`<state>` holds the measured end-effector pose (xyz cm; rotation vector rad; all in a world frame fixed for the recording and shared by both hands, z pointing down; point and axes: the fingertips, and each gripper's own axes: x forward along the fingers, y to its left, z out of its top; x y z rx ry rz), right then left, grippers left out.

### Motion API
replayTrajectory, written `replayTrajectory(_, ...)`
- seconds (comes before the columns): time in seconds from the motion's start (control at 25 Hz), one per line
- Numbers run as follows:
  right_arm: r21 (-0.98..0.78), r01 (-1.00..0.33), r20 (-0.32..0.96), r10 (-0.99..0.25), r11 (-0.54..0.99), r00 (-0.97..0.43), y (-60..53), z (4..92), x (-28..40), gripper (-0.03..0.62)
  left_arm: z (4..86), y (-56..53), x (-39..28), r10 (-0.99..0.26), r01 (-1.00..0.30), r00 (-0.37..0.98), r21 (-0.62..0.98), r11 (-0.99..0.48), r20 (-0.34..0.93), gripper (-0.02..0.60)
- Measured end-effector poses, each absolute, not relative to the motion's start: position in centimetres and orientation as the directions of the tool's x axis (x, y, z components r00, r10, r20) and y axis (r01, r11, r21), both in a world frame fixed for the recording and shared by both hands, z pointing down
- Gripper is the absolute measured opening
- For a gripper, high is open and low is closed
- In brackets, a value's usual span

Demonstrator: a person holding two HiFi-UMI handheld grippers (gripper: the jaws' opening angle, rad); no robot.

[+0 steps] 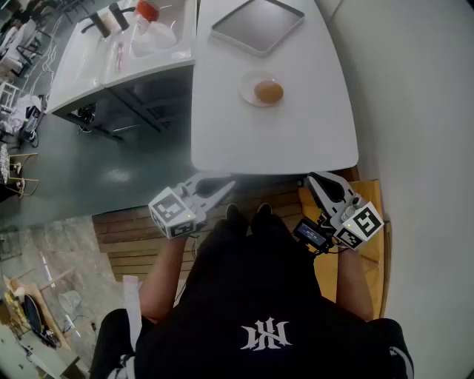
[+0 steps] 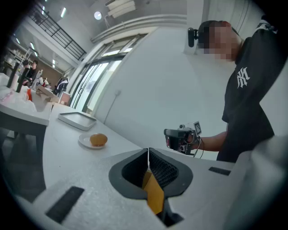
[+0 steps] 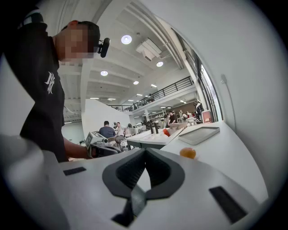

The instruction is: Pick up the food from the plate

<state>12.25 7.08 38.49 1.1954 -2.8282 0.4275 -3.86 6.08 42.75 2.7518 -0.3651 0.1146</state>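
Note:
A round brown bun [image 1: 268, 92] lies on a small white plate [image 1: 248, 90] in the middle of the white table [image 1: 296, 141]. Both grippers hang off the table's near edge, close to the person's body and well short of the plate. My left gripper [image 1: 222, 185] is shut, its jaws meeting with nothing between them [image 2: 148, 153]; the bun [image 2: 98, 139] shows far off at its left. My right gripper [image 1: 315, 180] is also shut and empty [image 3: 145, 155], with the bun [image 3: 187, 152] ahead on its right.
A grey tray [image 1: 257, 24] sits at the table's far end, beyond the plate. A second white table [image 1: 89, 59] at the left carries a red-capped bottle [image 1: 147, 10] and clutter. Several people sit in the far background [image 3: 107, 130].

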Motion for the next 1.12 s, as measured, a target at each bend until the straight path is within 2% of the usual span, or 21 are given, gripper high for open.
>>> replayTrajectory(0.36,-0.203,-0.746,0.127,-0.739,0.634,-0.662,8.0,37.5,10.2,0.0,42.8,6.6,-6.6,-0.216,-0.241,0.97,0.34,-0.909,0.109,0.008)
replayTrajectory(0.8,-0.165,-0.817,0.128,-0.81,0.552,-0.573,10.1,36.4,11.8,0.006,42.8,6.6,-5.6,-0.158,-0.177,0.984,0.334,-0.926,0.082,0.008)
replayTrajectory(0.88,-0.173,-0.826,0.13,-0.818,0.537,-0.56,10.8,36.1,12.4,0.032,42.8,6.4,-5.2,-0.153,-0.17,0.985,0.337,-0.926,0.079,0.008)
replayTrajectory(0.96,-0.178,-0.83,0.131,-0.823,0.529,-0.552,11.8,35.6,12.9,0.094,42.3,6.9,-4.5,-0.138,-0.155,0.988,0.339,-0.928,0.076,0.008)
replayTrajectory(1.12,-0.158,-0.84,0.128,-0.833,0.519,-0.539,13.3,34.2,13.5,0.094,41.2,8.3,-3.5,-0.1,-0.122,0.992,0.326,-0.937,0.081,0.008)
